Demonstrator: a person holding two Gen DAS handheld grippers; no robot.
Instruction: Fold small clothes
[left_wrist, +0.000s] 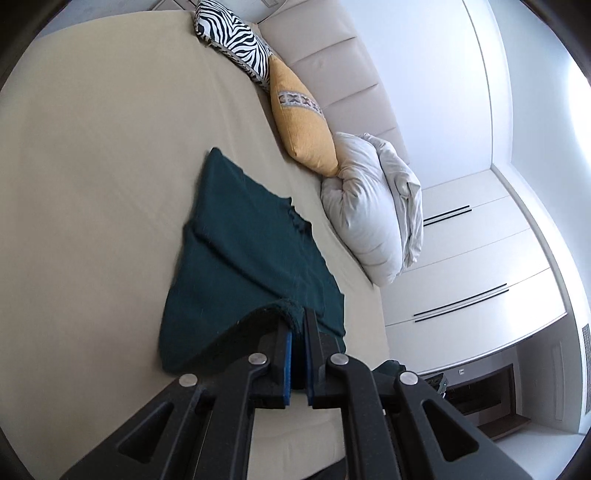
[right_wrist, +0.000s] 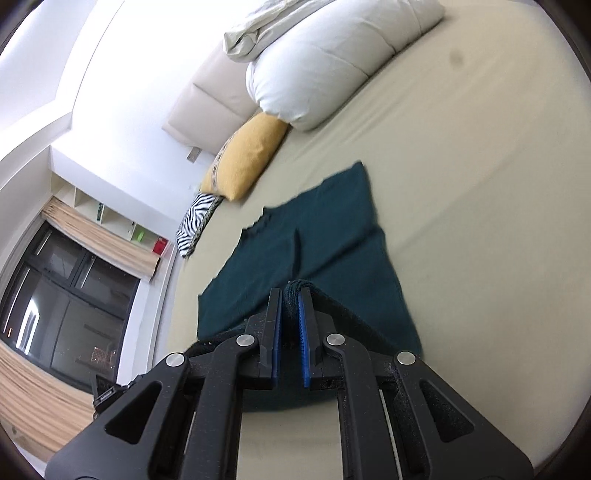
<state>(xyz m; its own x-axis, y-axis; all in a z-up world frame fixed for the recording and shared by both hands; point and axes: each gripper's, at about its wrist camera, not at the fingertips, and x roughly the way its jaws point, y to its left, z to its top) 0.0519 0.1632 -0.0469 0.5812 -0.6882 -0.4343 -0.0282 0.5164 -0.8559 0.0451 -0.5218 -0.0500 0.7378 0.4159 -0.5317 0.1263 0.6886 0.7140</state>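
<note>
A dark green knitted garment (left_wrist: 236, 240) lies spread on the beige bed sheet (left_wrist: 92, 166). My left gripper (left_wrist: 297, 321) is shut on a near edge of the garment and holds that edge lifted off the sheet. The same garment (right_wrist: 314, 243) shows in the right wrist view, stretching away toward the pillows. My right gripper (right_wrist: 291, 295) is shut on another near edge of the garment, also raised, with the cloth bunched between its blue pads (right_wrist: 303, 325).
A zebra-print cushion (left_wrist: 232, 33), a yellow cushion (left_wrist: 303, 122) and a white folded duvet (left_wrist: 369, 206) line the headboard (left_wrist: 332, 48). White drawers (left_wrist: 472, 266) stand past the bed's edge. A dark window (right_wrist: 66, 295) with shelves (right_wrist: 110, 218) shows in the right wrist view.
</note>
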